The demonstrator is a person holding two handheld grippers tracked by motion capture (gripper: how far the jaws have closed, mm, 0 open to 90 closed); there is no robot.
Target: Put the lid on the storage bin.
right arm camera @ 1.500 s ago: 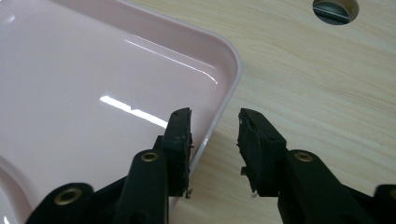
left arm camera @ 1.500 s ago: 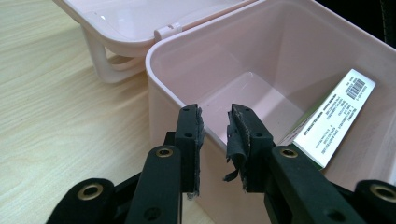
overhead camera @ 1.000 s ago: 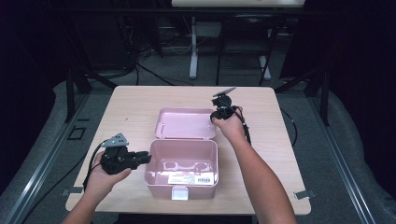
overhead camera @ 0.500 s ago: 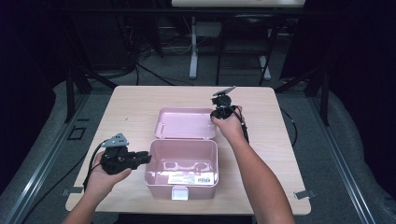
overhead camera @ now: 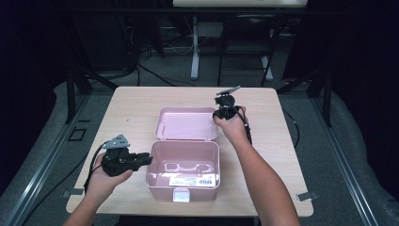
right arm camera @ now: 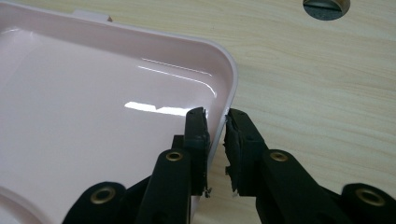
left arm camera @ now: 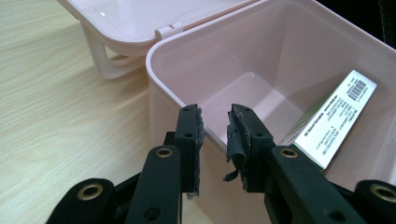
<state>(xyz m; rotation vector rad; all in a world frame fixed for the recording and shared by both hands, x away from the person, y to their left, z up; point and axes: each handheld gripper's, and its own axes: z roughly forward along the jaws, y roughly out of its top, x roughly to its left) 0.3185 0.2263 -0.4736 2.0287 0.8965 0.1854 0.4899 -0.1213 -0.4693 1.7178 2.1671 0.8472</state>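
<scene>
A pink plastic box (overhead camera: pixel 182 169) sat open on the table, its lid (overhead camera: pixel 187 123) laid flat behind it. Your left gripper (left arm camera: pixel 214 135) straddled the box's left wall, jaws slightly apart. Your right gripper (right arm camera: pixel 215 135) pinched the lid's thin rim. The plastic looked light, stiff and slippery, so the rims seemed the best hold.

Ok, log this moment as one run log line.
left gripper: astride pink box wall, small gap | right gripper: shut on lid rim | lid: open, flat on table
</scene>
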